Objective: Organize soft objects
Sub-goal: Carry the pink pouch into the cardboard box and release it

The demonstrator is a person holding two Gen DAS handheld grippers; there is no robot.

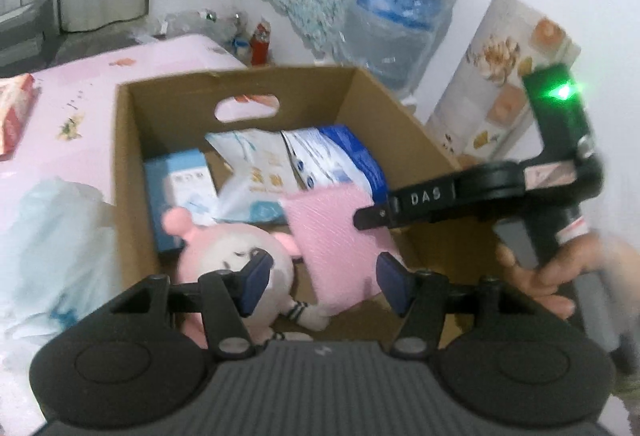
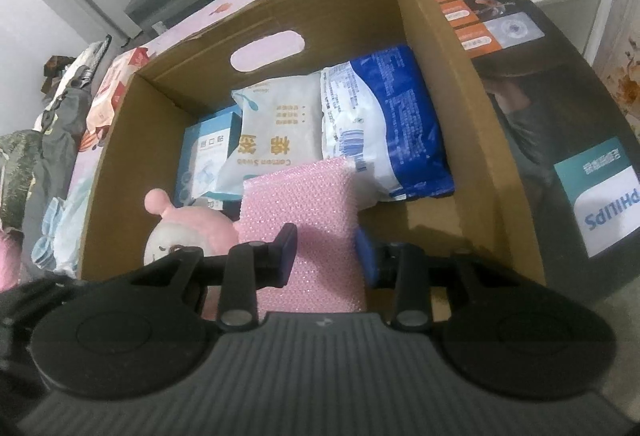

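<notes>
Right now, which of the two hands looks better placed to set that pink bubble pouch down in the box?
Right. The right gripper already has the pink bubble pouch between its fingers, over the cardboard box. The left gripper is open, above the plush toy, holding nothing.

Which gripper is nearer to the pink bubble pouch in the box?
Right. The right gripper holds the pink bubble pouch between its jaws; the left gripper hovers open just before it, not touching.

Matt brown cardboard box. Pink bubble-wrap pouch, bumpy plastic. Fuzzy cloth plush toy. Glossy plastic blue-white pack. Matt paper-look cotton swab bag. Smooth blue pads, matt black plastic gripper frames.
</notes>
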